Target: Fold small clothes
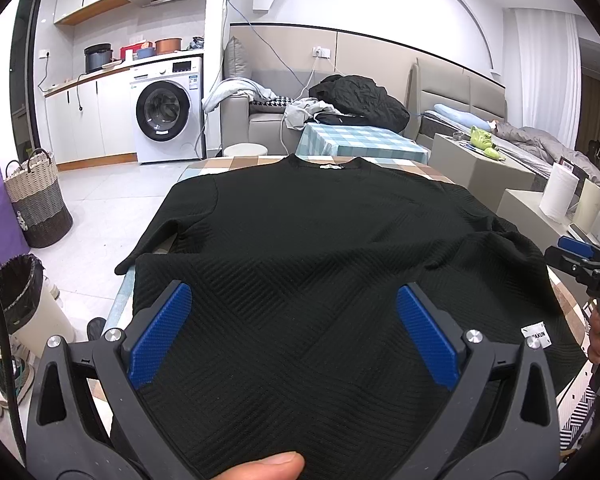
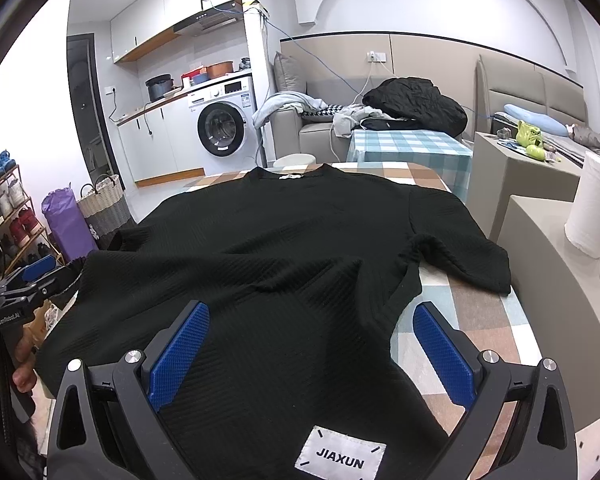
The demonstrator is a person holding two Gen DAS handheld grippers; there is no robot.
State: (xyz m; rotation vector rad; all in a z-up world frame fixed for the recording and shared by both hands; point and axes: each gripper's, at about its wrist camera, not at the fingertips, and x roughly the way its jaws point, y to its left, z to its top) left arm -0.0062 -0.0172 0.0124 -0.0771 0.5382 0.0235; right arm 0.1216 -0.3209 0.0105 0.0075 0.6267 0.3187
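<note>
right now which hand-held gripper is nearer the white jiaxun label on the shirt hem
Right. The right hand-held gripper is open directly over the hem, with the JIAXUN label between its finger bases. The left hand-held gripper, also open, sits further left along the black shirt.

Left wrist view: low at the near hem of the black shirt, facing its collar, close. Right wrist view: same edge, further right, same heading. Shared: shirt, checked table, washing machine, sofa beyond.
</note>
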